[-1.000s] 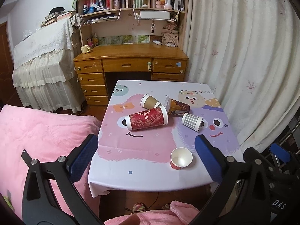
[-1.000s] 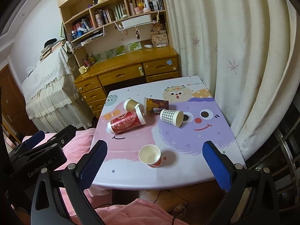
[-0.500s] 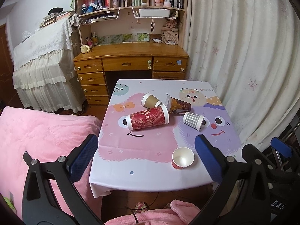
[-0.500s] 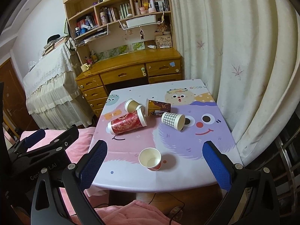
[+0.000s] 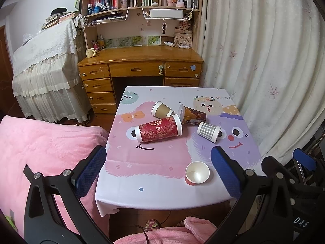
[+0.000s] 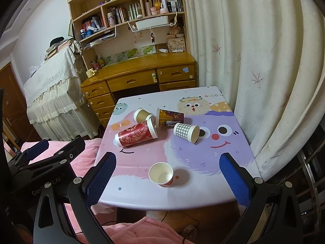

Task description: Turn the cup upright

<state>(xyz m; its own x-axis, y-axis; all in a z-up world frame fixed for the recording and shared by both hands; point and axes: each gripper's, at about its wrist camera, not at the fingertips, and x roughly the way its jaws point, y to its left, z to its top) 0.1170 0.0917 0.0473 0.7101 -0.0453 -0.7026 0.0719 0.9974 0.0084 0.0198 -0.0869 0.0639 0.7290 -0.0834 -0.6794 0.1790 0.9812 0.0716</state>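
Note:
A small red cup (image 5: 197,173) stands upright near the table's front edge; it also shows in the right wrist view (image 6: 161,174). Several cups lie on their sides mid-table: a tall red patterned cup (image 5: 159,129) (image 6: 136,134), a checked cup (image 5: 208,131) (image 6: 185,132), a brown cup (image 5: 161,109) (image 6: 141,114) and a dark printed cup (image 5: 193,114) (image 6: 170,118). My left gripper (image 5: 158,166) is open and empty, held in front of the table. My right gripper (image 6: 167,172) is open and empty, also short of the table.
The table (image 5: 154,195) wears a cartoon cloth. A pink blanket (image 5: 40,146) lies to its left. A wooden desk (image 5: 140,61) with shelves stands behind, and a curtain (image 5: 264,50) hangs on the right.
Both grippers have pulled back and tilted a little, so the table sits slightly lower and farther in view. The cups have not moved. Both grippers stay open.

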